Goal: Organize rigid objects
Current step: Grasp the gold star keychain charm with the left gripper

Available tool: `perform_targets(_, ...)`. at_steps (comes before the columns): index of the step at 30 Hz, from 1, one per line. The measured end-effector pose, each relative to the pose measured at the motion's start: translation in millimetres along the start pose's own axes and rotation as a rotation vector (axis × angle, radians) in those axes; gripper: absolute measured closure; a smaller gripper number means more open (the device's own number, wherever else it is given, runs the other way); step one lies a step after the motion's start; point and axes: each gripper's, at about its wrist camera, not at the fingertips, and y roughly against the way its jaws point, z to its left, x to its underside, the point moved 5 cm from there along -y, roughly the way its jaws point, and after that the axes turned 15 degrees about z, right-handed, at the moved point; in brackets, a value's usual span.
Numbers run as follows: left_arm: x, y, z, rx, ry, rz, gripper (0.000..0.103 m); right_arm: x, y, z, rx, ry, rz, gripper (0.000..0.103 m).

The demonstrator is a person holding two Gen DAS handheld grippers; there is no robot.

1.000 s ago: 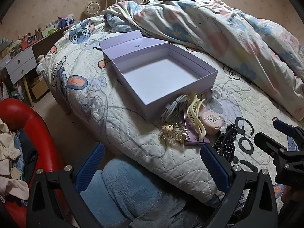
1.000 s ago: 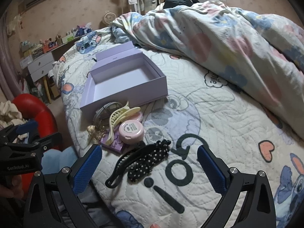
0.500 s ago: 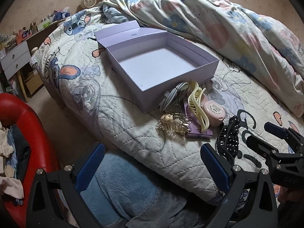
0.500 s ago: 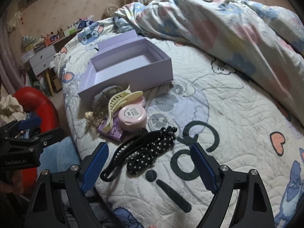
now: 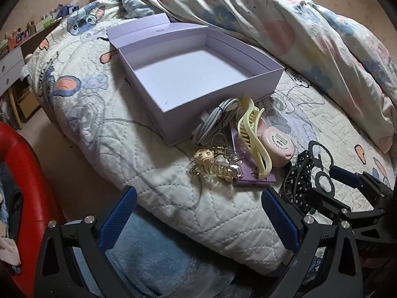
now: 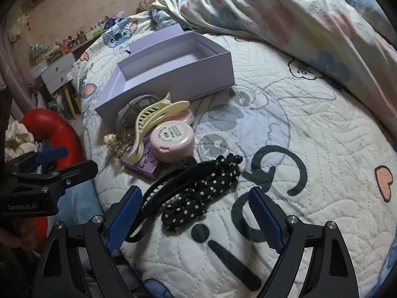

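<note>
An open lilac box [image 5: 260,84] [image 6: 188,77] lies empty on the quilted bed. In front of it sits a pile: a coiled grey cable [image 5: 215,119], a cream claw clip [image 5: 250,134] [image 6: 153,119], a pink round compact [image 5: 279,146] [image 6: 173,139], a gold ornate clip [image 5: 213,166], a purple flat case [image 5: 255,178] [image 6: 141,166]. A black clip with a polka-dot scrunchie [image 6: 196,193] [image 5: 300,183] lies nearest. My right gripper [image 6: 196,221] is open just over the black clip. My left gripper [image 5: 198,216] is open, below the bed edge.
A crumpled floral duvet [image 5: 297,24] fills the back right of the bed. A red chair [image 5: 22,173] and a blue fleece [image 5: 153,260] are at the left and below. A desk with drawers and clutter [image 6: 57,64] stands at far left.
Both grippers have moved forward toward the pile. The right gripper has closed in on the black clip and scrunchie, which now lie between its open fingers. Nothing has been grasped.
</note>
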Motion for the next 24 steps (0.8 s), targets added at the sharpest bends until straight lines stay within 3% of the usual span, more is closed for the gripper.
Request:
perform_targets(11,-21.2,-25.0,-4.1,0.095,-0.035,0.044,0.016,-10.9,-9.9,-9.9,-0.013,0.022,0.018,0.015)
perform_targets(15,-26.6,-34.5,-1.9,0.134,-0.063,0.069,0.031,-12.4,-12.6,-12.3,-0.038,0.024,0.027,0.015)
perform_targets(19,-31.4,-43.3,0.9,0.189,-0.076,0.080,0.031,-14.0,-15.3,-12.3,-0.043,0.033,0.027,0.015)
perform_targets(24,-38.0,-48.8,-0.8,0.231,-0.108,0.082,0.044,-14.4,-21.7,-16.1,-0.062,0.019,0.055,0.016)
